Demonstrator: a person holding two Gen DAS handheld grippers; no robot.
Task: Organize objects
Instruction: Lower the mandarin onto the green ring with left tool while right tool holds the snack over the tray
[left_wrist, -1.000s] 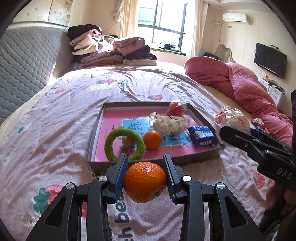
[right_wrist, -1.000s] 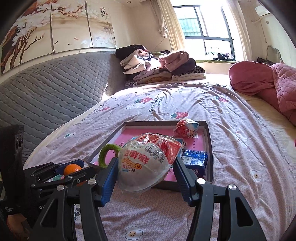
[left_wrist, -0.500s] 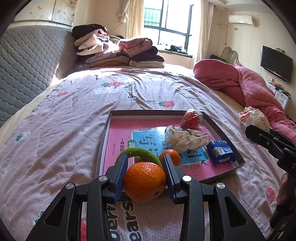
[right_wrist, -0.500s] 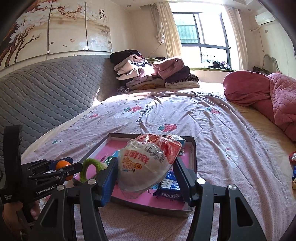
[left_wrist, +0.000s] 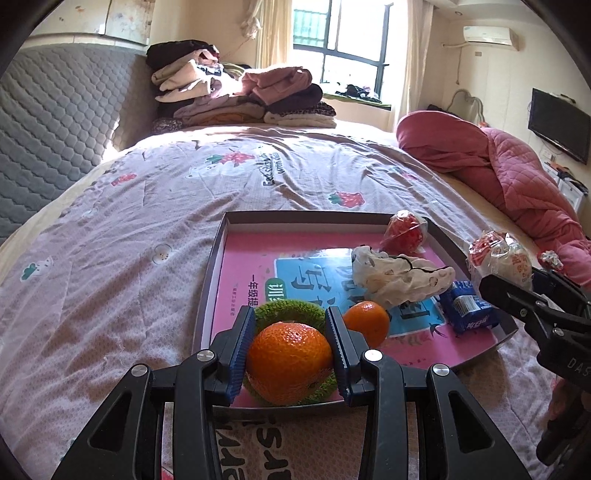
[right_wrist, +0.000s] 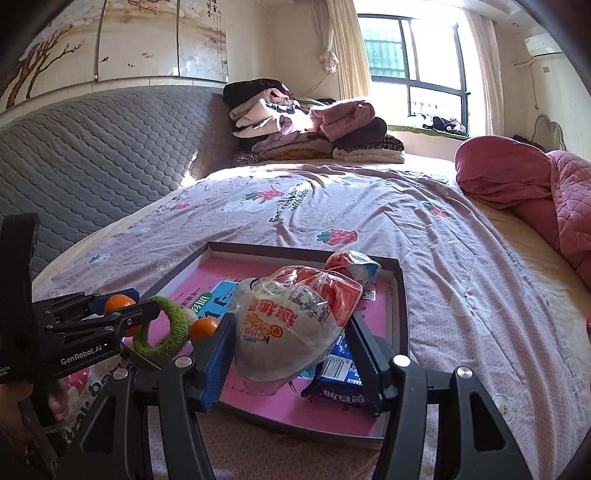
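My left gripper (left_wrist: 290, 354) is shut on a large orange (left_wrist: 288, 363) and holds it over the near left corner of the pink tray (left_wrist: 236, 273), above a green fuzzy ring (left_wrist: 291, 308). My right gripper (right_wrist: 290, 354) is shut on a clear snack bag (right_wrist: 291, 328) with red and white print, held over the tray's near right part (right_wrist: 400, 295). In the tray lie a small orange (left_wrist: 365, 321), a crumpled white bag (left_wrist: 399, 277), a blue packet (left_wrist: 467, 308) and a red wrapped snack (left_wrist: 404, 230). The right gripper with its bag shows in the left wrist view (left_wrist: 502, 266).
The tray lies on a bed with a pink strawberry-print sheet (left_wrist: 110, 266). A red quilt (left_wrist: 517, 177) is bunched at the right. Folded clothes (left_wrist: 240, 96) are stacked at the far end. A grey padded headboard (right_wrist: 92, 147) runs along the left.
Both grippers have moved forward over the tray with their loads. The orange went from in front of the tray's near rim to above the green ring.
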